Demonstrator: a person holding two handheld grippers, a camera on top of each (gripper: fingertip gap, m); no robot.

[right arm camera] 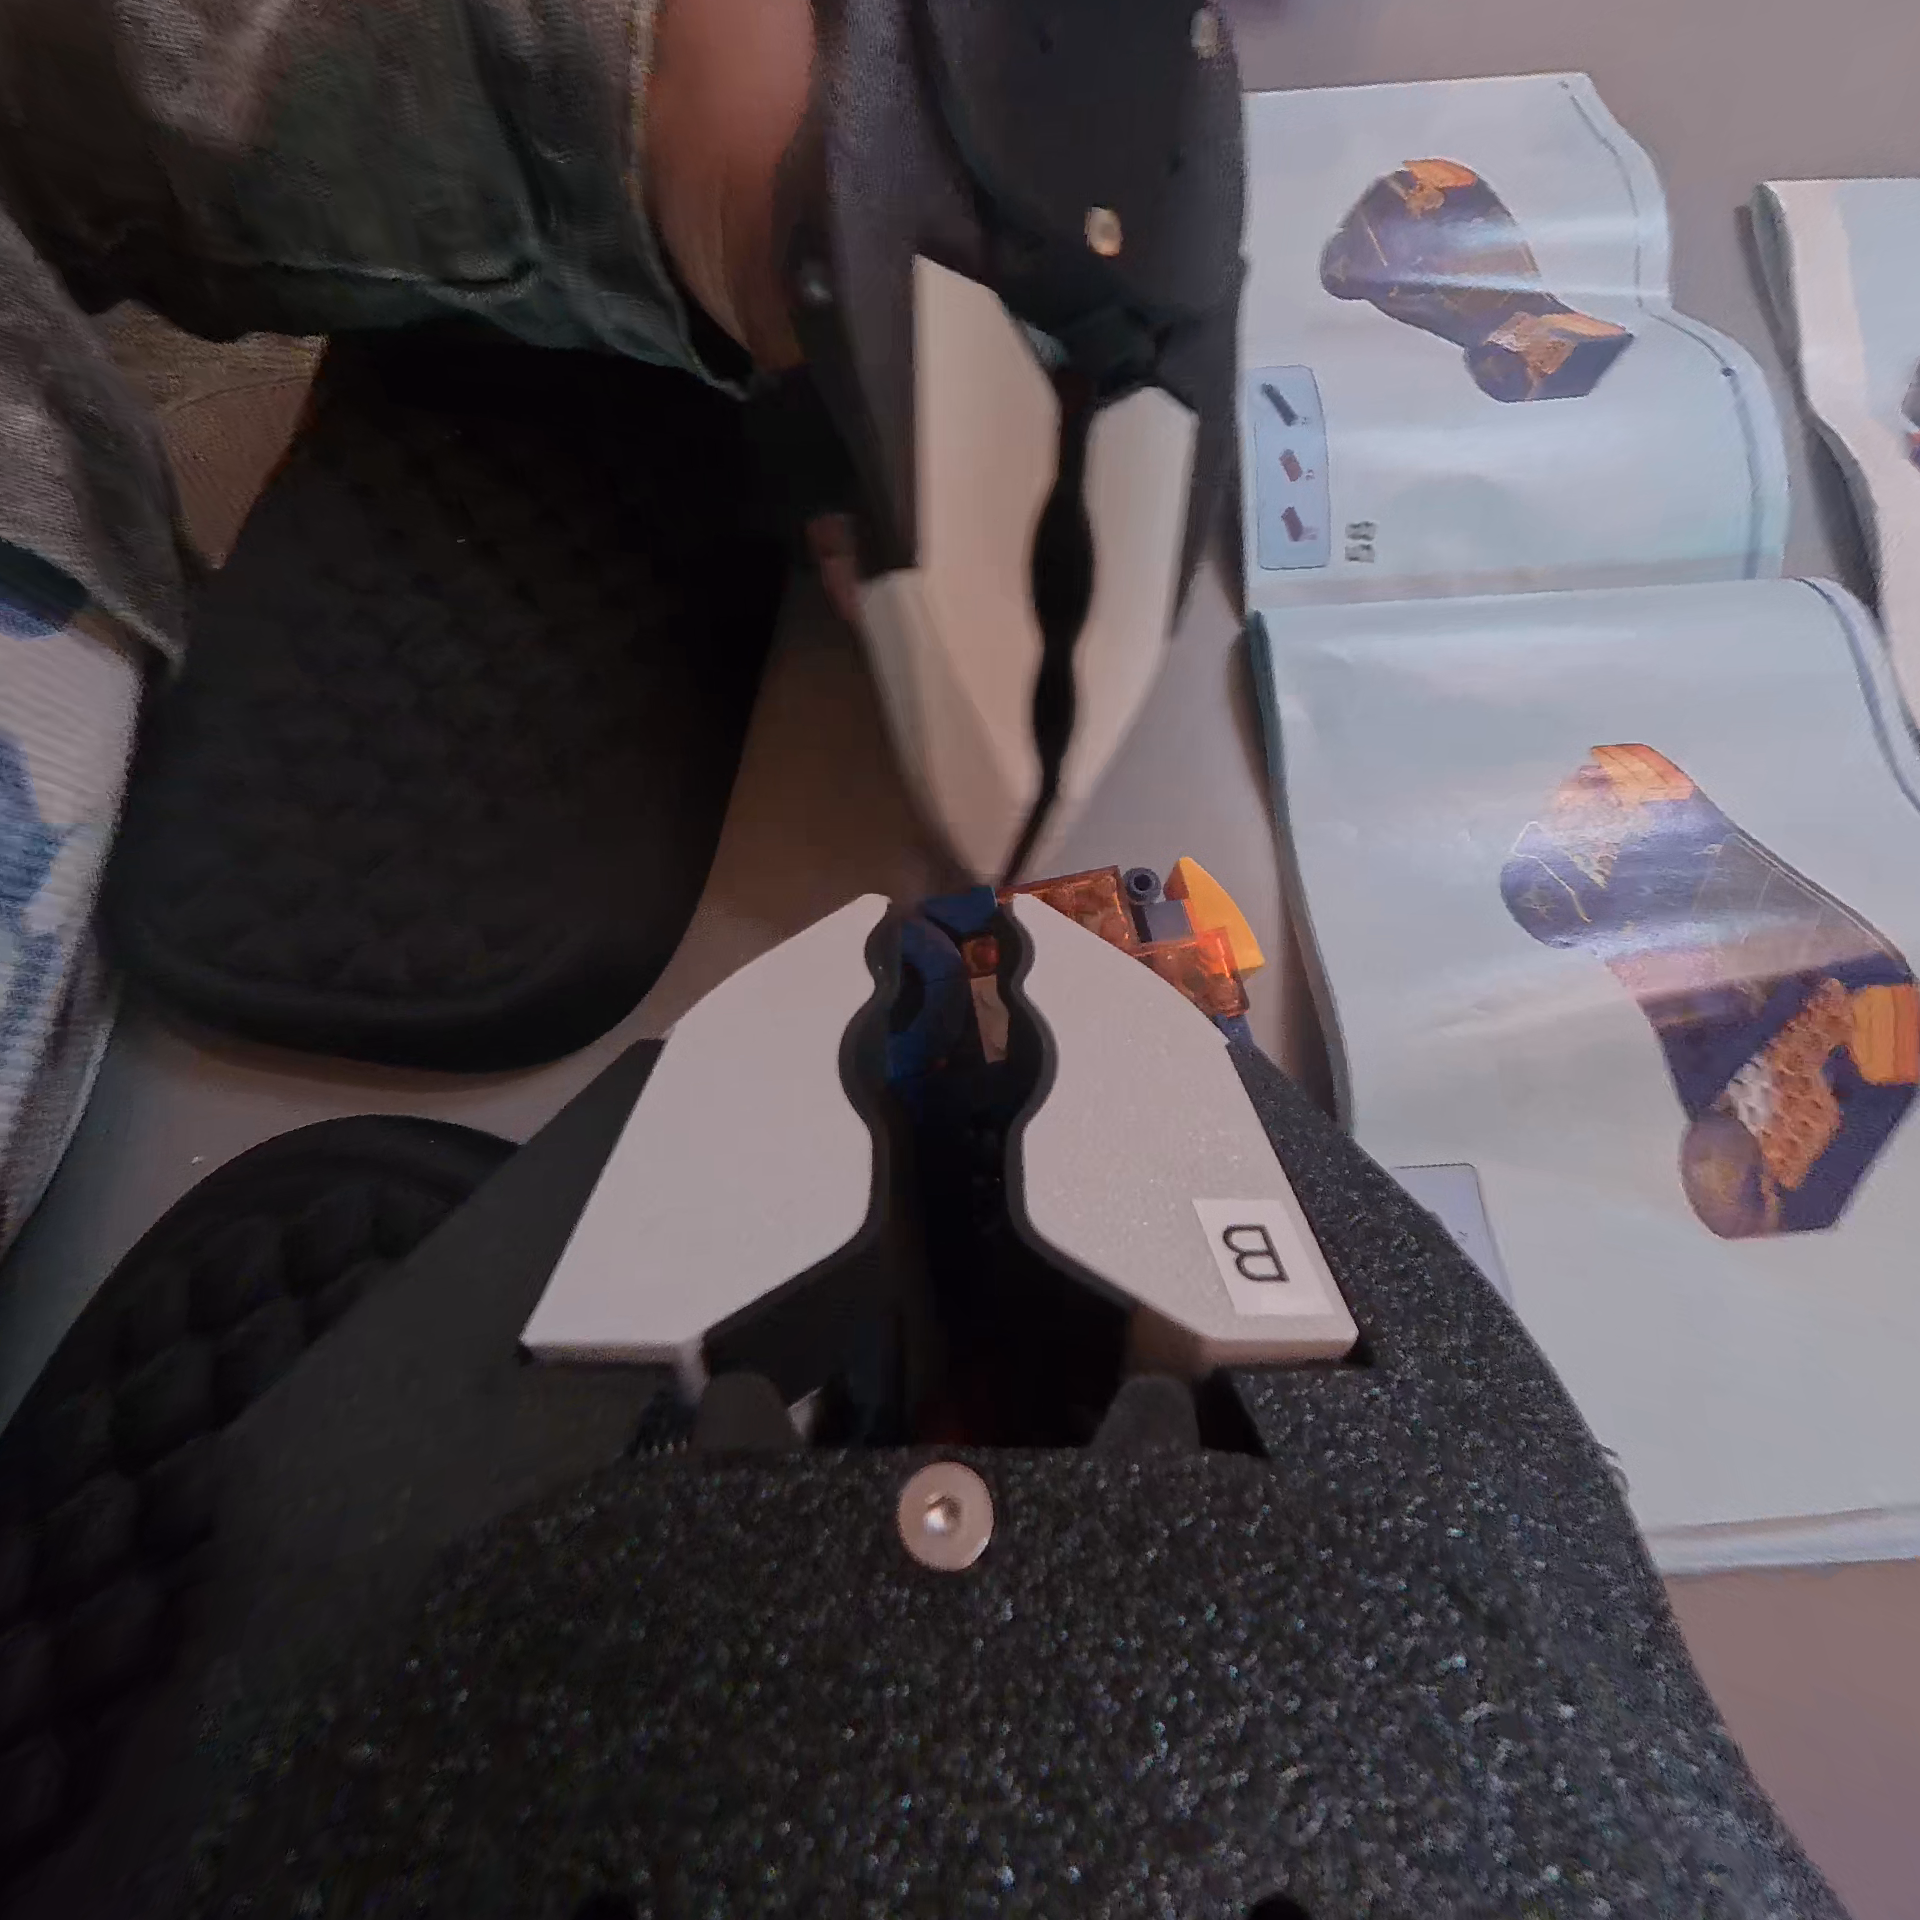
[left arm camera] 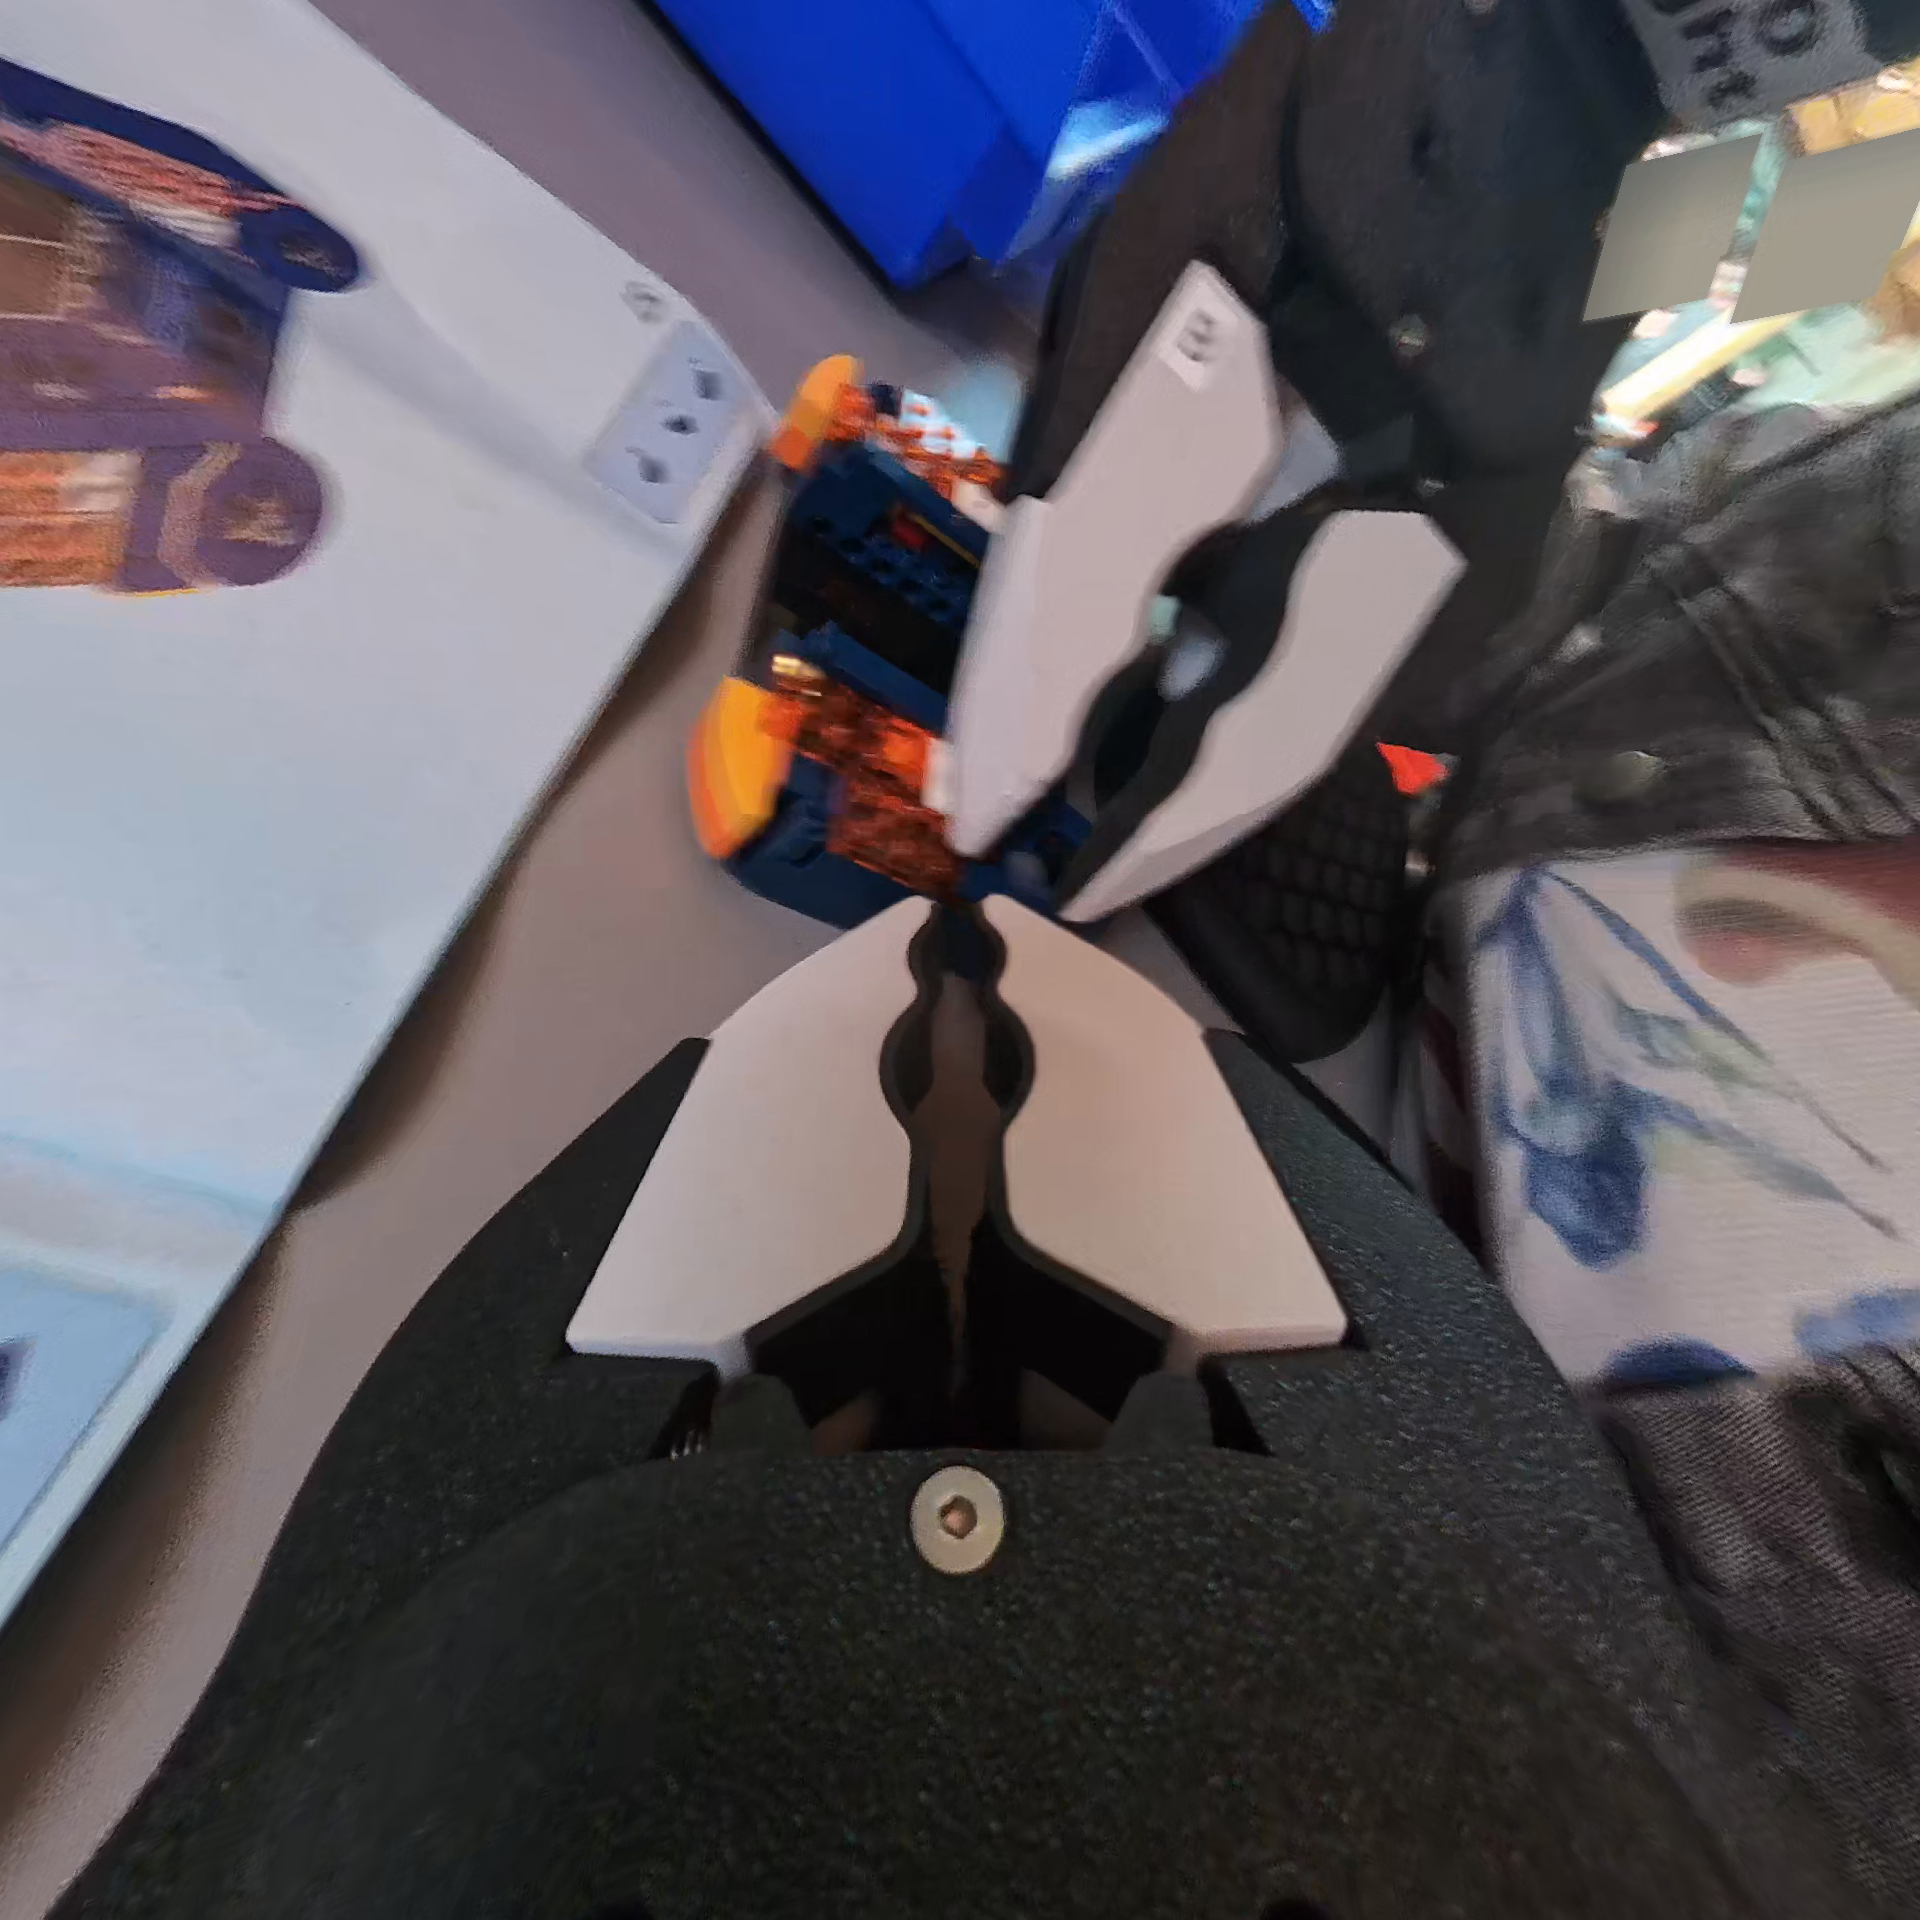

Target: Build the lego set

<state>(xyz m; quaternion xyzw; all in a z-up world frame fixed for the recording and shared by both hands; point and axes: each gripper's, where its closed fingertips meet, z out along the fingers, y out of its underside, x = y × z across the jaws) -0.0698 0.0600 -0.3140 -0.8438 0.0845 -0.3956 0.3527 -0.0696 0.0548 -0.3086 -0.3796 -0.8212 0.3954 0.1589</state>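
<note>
Tools met at the model (left arm camera: 831, 665): the left tool (left arm camera: 954, 914) pinched shut on its blue edge, the right tool (right arm camera: 951, 914) clamped around its body, beside the booklet (right arm camera: 1558, 1039).

two grippers (right arm camera: 951, 909), one lego model (left arm camera: 831, 665), two booklets (right arm camera: 1621, 1039)

Left tongs (left arm camera: 951, 914) and right tongs (left arm camera: 1023, 868) both pinch the lego model (left arm camera: 831, 665).

A white sticker (right arm camera: 1260, 1254) bearing one black letter sits on the right finger of the right gripper (right arm camera: 951, 914). A printed step number (right arm camera: 1364, 540) marks the instruction booklet (right arm camera: 1507, 520), far page (sideways from here).
</note>
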